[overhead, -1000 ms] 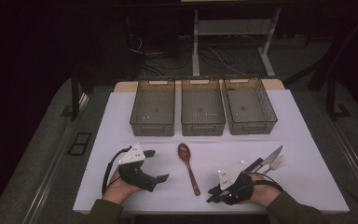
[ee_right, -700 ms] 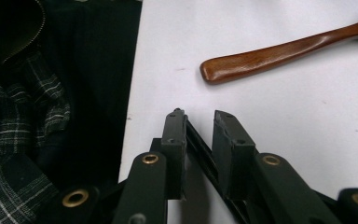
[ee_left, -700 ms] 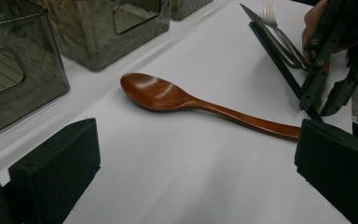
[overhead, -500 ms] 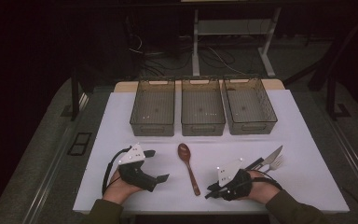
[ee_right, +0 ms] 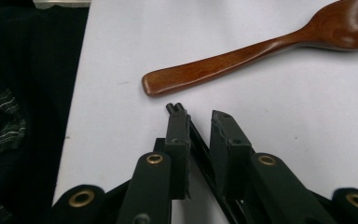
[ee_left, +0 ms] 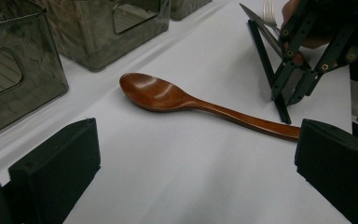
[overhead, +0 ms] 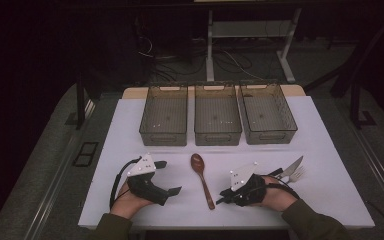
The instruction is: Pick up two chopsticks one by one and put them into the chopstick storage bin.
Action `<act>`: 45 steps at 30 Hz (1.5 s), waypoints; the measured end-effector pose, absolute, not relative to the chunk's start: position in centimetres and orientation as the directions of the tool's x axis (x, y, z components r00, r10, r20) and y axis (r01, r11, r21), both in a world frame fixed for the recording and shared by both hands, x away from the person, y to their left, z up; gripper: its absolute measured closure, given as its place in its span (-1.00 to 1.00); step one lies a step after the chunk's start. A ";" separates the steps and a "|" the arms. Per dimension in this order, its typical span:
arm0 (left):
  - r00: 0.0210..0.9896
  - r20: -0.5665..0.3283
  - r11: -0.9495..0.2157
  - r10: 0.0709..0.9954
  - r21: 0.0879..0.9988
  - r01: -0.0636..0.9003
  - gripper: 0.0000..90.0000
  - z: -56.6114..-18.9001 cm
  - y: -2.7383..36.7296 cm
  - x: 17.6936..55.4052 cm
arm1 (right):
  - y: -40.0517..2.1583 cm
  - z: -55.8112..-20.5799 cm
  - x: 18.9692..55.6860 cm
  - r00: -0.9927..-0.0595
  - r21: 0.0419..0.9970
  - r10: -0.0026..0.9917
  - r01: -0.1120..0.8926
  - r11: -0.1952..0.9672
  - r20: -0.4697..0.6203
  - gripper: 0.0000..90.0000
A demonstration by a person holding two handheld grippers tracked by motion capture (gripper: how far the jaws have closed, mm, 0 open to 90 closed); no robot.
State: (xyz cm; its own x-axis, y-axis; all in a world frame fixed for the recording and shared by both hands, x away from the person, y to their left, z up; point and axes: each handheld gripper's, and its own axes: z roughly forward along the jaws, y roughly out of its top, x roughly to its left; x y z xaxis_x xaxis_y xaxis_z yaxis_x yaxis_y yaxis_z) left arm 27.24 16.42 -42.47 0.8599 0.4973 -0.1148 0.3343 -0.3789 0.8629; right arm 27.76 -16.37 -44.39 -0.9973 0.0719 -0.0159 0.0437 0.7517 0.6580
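on the white table, pretty much dead centre near the front edge, lies a wooden spoon, bowl pointing toward the bins and handle end coming back toward the person. left gripper sits to the spoon's left, held in the left hand, and its jaws are spread wide with nothing in them; in the left gripper view the two black pads stand far apart with the spoon lying on the table beyond them, its handle end running close to the right-hand pad. right gripper is on the other side, angled in toward the spoon's handle end. its jaws have just been closing, and in the right gripper view they're down to a narrow gap with a thin dark strip running through it, can't tell what that is or whether the pads press it. the spoon handle tip lies just ahead of them, not touching. behind the right hand lie a knife and a fork. three clear bins stand in a row at the back of the table.
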 end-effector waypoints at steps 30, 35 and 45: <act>0.860 -0.116 -0.377 0.496 0.864 0.333 -1.00 -42.5 16.5 27.3 | -15.8 -45.0 33.8 -0.972 0.694 0.235 0.162 0.701 -0.010 0.72; 0.861 -0.114 -0.382 0.495 0.862 0.334 -1.00 -42.5 16.5 27.3 | -15.6 -45.0 34.5 -0.965 0.697 0.264 0.191 0.691 0.003 0.72; 0.862 -0.112 -0.385 0.495 0.861 0.333 -1.00 -42.6 16.5 27.4 | -15.5 -45.2 35.7 -0.955 0.708 0.297 0.210 0.675 0.000 0.72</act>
State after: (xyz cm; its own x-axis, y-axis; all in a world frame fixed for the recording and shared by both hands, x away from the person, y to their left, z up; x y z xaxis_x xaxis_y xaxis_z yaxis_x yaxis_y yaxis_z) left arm 27.35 16.47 -42.57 0.8618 0.4946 -0.1122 0.3331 -0.3852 0.8606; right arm 35.72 -15.52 -45.17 -0.9548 0.2971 0.0001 0.2099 0.6745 0.7078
